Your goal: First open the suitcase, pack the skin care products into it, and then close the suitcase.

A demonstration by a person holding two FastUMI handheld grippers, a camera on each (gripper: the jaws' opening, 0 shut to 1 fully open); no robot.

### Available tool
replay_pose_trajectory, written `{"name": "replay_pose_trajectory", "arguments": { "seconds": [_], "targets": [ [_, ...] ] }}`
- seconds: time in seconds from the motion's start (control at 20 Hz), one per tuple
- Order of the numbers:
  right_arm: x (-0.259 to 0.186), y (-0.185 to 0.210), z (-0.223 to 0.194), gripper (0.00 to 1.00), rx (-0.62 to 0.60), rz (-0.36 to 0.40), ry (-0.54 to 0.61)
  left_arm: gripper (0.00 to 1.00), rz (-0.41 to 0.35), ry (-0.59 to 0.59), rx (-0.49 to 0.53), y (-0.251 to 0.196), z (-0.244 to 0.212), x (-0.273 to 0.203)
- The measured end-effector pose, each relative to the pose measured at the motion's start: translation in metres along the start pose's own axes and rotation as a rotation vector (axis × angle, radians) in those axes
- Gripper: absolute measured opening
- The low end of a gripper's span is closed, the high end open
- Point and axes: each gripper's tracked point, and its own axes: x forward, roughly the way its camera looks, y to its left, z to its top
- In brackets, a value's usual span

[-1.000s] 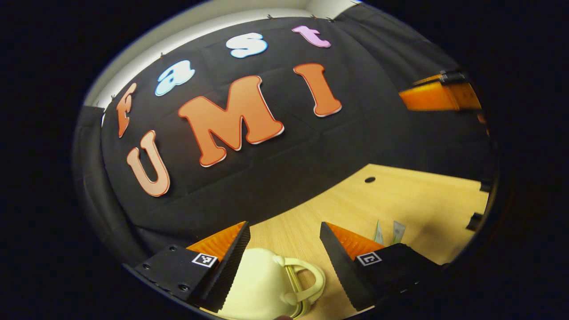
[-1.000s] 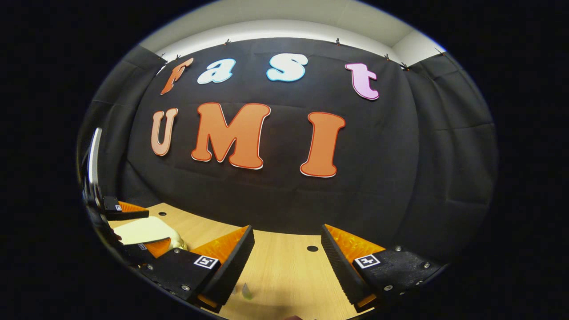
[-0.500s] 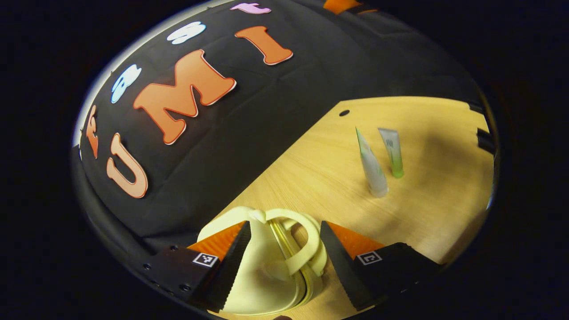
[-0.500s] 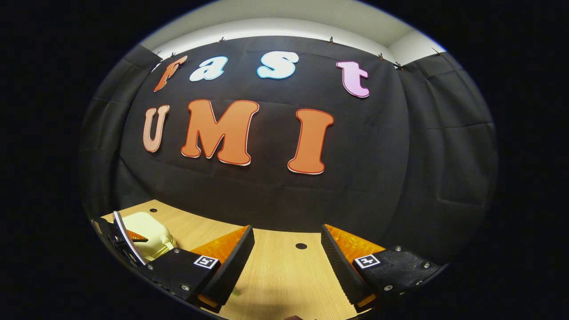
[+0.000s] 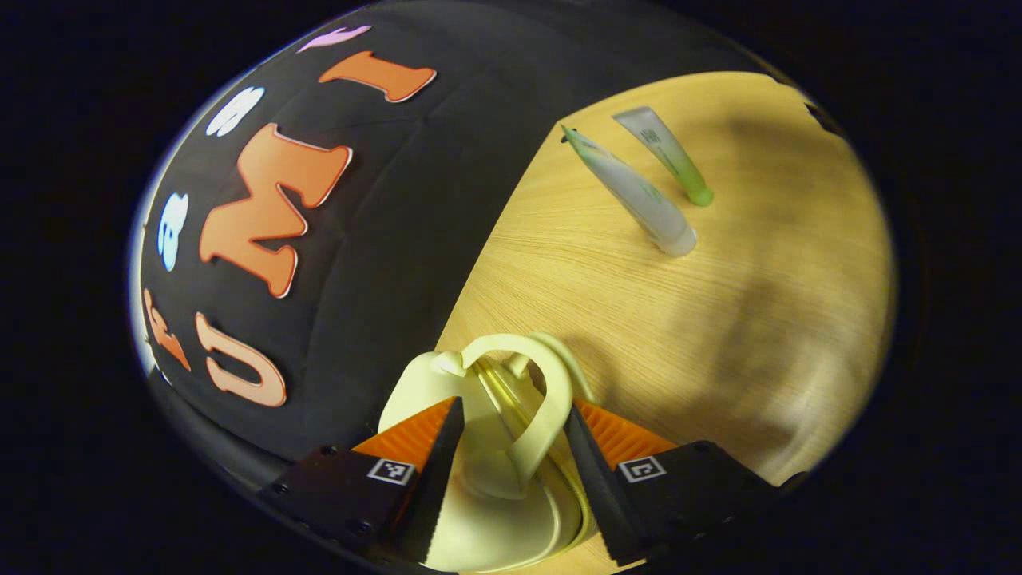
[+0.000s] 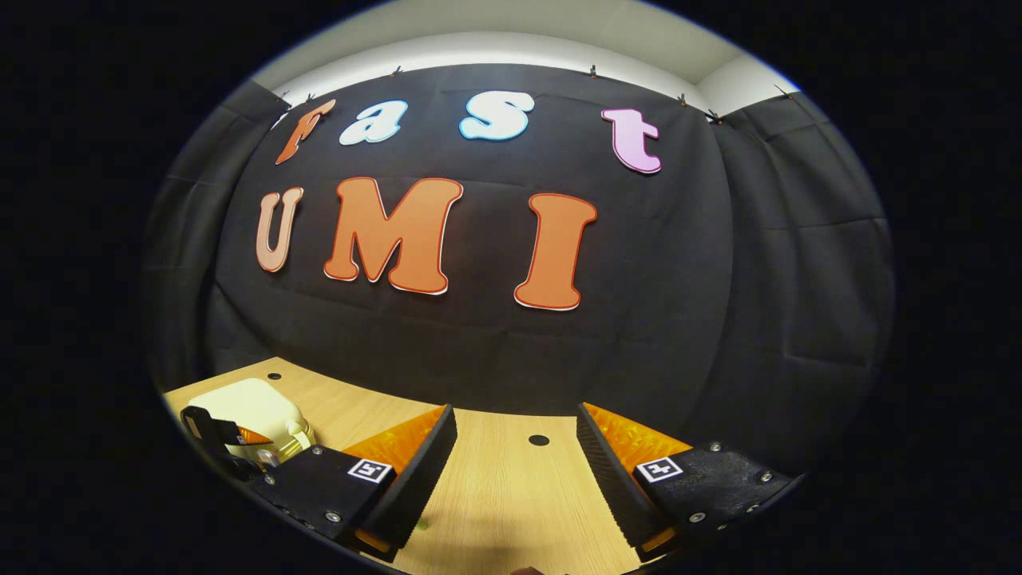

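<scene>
Cream shell: in the left gripper view, your left claw [image 5: 509,471] straddles the suitcase [image 5: 487,511] handle [image 5: 536,399], spread, not pinching.
Handling: the suitcase looks rigid, smooth and light; take the handle.
Tubes [image 5: 639,192]: well apart on the table [image 5: 718,319].
Right gripper view: your right claw [image 6: 515,467] is spread, holding nothing; suitcase [image 6: 247,403] far left.

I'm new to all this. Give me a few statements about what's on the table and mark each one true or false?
1. The suitcase is closed. True.
2. The left tool straddles the suitcase handle. True.
3. Three tubes lie on the table. False: there are two tubes, side by side on the table.
4. The right tool holds a tube. False: its fingers are open over bare wood.
5. The tubes are inside the suitcase. False: they lie out on the table.
</scene>
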Motion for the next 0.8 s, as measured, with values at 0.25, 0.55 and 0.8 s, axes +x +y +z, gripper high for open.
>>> {"name": "replay_pose_trajectory", "arguments": {
  "seconds": [0.25, 0.55, 0.8],
  "targets": [
    [-0.002, -0.003, 0.002, 0.95, -0.014, -0.004, -0.005, 0.08, 0.021, -0.01, 0.028, -0.007, 0.0, 0.019],
    [-0.002, 0.005, -0.003, 0.95, -0.026, 0.007, 0.007, 0.08, 0.042, -0.069, -0.2, 0.024, 0.014, -0.013],
    [0.004, 0.033, 0.0, 0.95, -0.039, 0.054, 0.01, 0.08, 0.133, -0.103, -0.464, 0.117, 0.008, -0.053]
  ]
}}
